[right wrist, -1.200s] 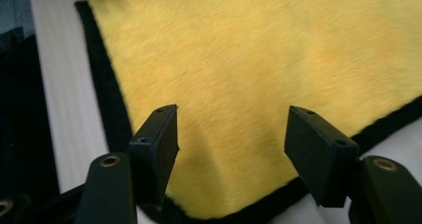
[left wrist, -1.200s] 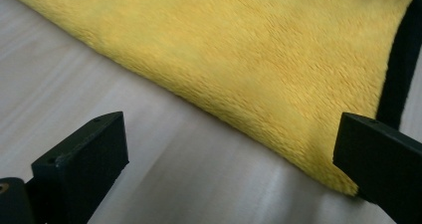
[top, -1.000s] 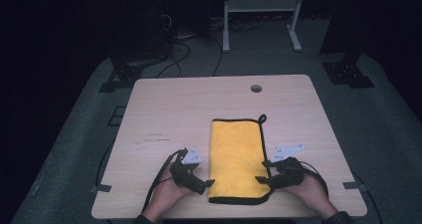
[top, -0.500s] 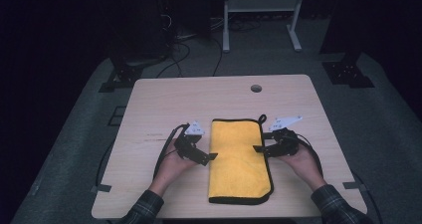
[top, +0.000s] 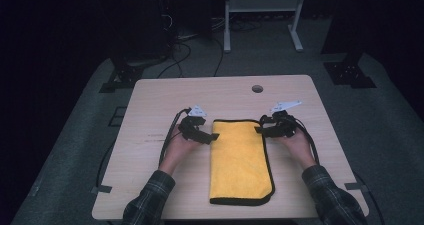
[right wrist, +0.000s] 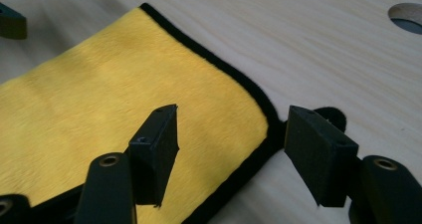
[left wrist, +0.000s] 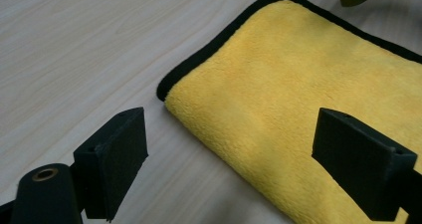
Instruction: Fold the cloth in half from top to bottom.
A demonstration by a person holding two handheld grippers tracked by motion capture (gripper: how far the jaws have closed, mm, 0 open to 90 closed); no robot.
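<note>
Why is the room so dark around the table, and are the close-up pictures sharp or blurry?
High view: light falls on the table alone, the floor and frames behind sink into black, and the yellow cloth looks slightly soft. Left gripper view: the cloth's pile is crisp, the near jaws a little soft. Right gripper view: the cloth's black edge is sharp, with a soft shadow under the jaws; no glare.

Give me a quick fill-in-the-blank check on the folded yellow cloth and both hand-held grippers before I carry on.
1. The folded yellow microfibre cloth has a trim coloured ____.
2. It lies flat on a table made of light ____.
3. The left hand-held gripper and the right hand-held gripper both have their jaws ____, at the cloth's far corners.
4. The round hole in the tabletop lies on the ____ side of the cloth from the person.

Missing words: black; wood; open; far
</note>
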